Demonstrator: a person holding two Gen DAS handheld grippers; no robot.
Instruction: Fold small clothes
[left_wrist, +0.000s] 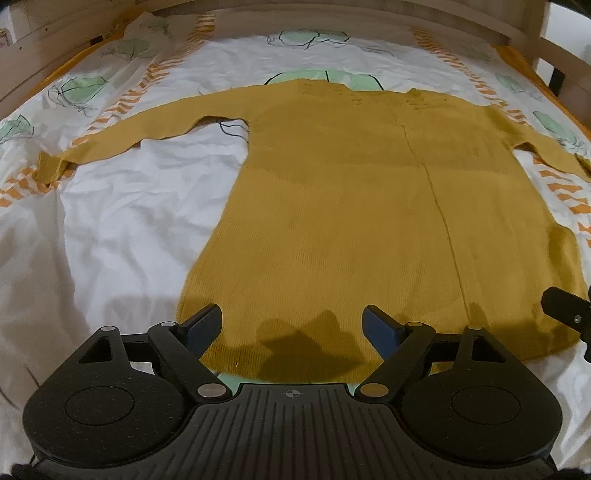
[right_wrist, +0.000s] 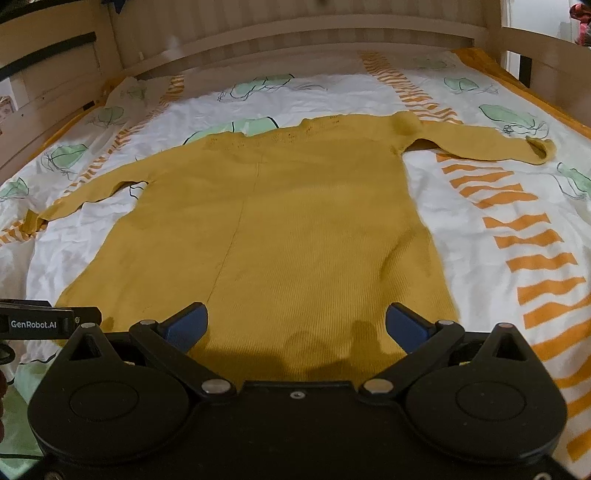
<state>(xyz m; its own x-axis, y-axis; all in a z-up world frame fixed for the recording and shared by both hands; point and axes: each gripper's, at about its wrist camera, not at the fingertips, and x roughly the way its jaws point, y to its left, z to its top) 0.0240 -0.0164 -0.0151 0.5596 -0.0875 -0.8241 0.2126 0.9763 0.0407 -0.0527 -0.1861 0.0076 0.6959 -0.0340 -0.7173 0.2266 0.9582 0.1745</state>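
The sweater (left_wrist: 369, 206) is lying flat on the bed (left_wrist: 122, 221). Both grippers, left (left_wrist: 291, 326) and right (right_wrist: 295, 326), are being held spread over the near hem; corners should be pinched evenly.

Bed covered by a wrinkled white bedsheet (left_wrist: 122, 229) printed with pale green leaf shapes outlined in black and bands of orange zigzag stripes (right_wrist: 532, 254); an orange-yellow mattress edge (right_wrist: 480, 55) shows at the far right corner. Light wooden slatted bed frame (left_wrist: 332, 18) runs along the far side, wooden side rail (right_wrist: 55, 110) on the left with a dark horizontal bar. Warm dim indoor light, soft shadows falling on the near part of the bed
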